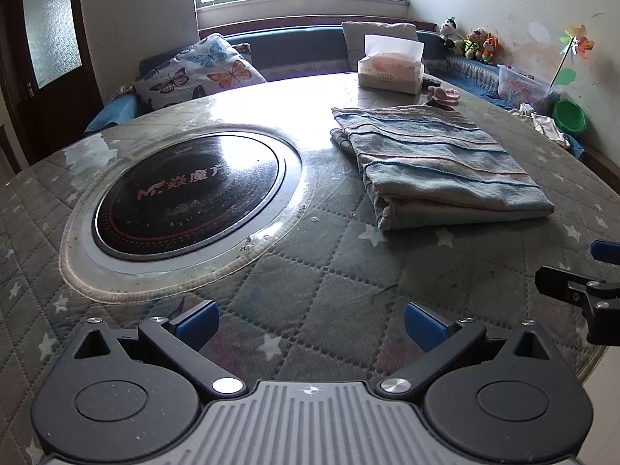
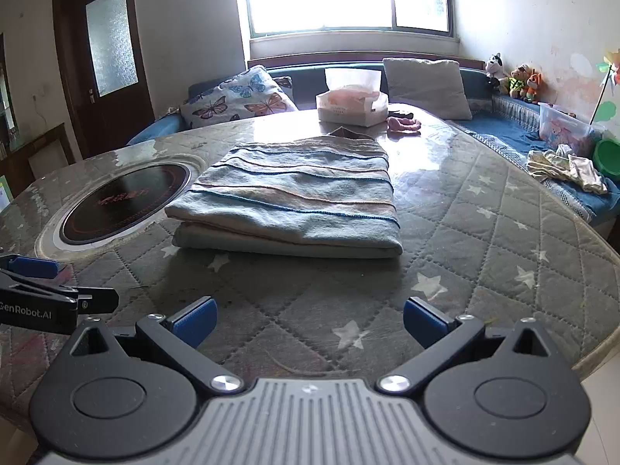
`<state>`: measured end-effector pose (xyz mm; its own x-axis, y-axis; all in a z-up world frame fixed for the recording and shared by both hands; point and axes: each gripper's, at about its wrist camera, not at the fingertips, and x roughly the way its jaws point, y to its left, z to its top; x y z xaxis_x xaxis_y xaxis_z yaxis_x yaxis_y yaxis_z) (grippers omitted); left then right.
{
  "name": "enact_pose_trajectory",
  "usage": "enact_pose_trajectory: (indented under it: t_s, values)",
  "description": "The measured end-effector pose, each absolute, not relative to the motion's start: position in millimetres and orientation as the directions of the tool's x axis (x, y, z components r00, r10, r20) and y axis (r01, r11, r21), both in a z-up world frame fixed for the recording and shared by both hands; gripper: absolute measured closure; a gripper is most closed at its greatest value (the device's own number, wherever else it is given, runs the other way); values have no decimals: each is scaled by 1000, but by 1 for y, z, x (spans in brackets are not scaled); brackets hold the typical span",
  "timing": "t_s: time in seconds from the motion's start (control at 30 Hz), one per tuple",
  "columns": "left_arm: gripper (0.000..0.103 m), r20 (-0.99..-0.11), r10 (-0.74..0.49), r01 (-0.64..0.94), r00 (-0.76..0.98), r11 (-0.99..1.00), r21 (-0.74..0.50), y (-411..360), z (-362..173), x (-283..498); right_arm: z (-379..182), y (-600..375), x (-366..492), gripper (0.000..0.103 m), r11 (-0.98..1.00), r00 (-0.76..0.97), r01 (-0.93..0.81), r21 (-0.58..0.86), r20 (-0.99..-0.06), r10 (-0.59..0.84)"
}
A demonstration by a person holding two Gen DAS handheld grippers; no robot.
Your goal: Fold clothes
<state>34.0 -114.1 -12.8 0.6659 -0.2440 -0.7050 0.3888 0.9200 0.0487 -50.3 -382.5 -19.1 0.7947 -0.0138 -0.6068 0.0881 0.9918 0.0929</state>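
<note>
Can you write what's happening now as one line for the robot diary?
striped cloth: folded on table | left claw: open, empty | right claw: open, empty

The pinwheel (image 2: pixel 610 71) and right gripper (image 1: pixel 581 290) are cut off by frame edges.

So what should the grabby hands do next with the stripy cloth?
Probably nothing more than stay back. The striped cloth already lies folded in a neat stack on the table, and both the left gripper and right gripper are open, empty and apart from it.
</note>
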Motion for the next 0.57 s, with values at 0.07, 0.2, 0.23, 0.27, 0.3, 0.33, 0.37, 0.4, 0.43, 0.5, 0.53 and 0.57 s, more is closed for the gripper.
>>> enact_pose_trajectory:
  t_s: [0.07,0.2,0.23,0.27,0.3,0.33,0.37,0.4,0.43,0.5,0.53,0.57]
  values:
    - [0,-703,-243,388,668,920,51,-113,-13,31,-19,-381,-52,0,992,797,88,93,-604,-14]
    - [0,-702,-244,389,669,920,51,-111,-14,27,-17,-377,-56,0,992,802,82,92,-597,-11]
    - [0,-701,-245,390,669,920,50,-111,-14,26,-17,-376,-57,0,993,803,80,91,-596,-10]
    - [0,-700,-246,390,670,920,50,-111,-14,25,-16,-375,-57,0,993,804,78,90,-594,-10]
    - [0,-699,-247,390,671,920,49,-111,-14,24,-16,-374,-58,0,993,805,77,90,-593,-9]
    - [0,-699,-248,390,671,920,48,-111,-14,23,-16,-374,-59,0,993,806,77,90,-592,-9]
    - [0,-698,-249,390,671,920,47,-111,-14,22,-15,-373,-59,0,993,807,78,90,-590,-10]
    - [0,-697,-250,391,672,919,46,-111,-14,21,-15,-373,-60,0,993,808,78,91,-589,-9]
    - [0,-697,-251,391,672,919,46,-111,-14,20,-15,-373,-61,0,993,808,78,92,-589,-9]
    - [0,-697,-252,393,672,918,47,-111,-14,19,-15,-372,-63,0,993,809,78,93,-587,-9]
    - [0,-697,-253,395,671,918,47,-111,-14,18,-15,-372,-64,0,992,810,79,94,-586,-9]
    - [0,-697,-254,396,671,917,47,-111,-14,17,-15,-372,-64,0,992,810,81,95,-586,-10]
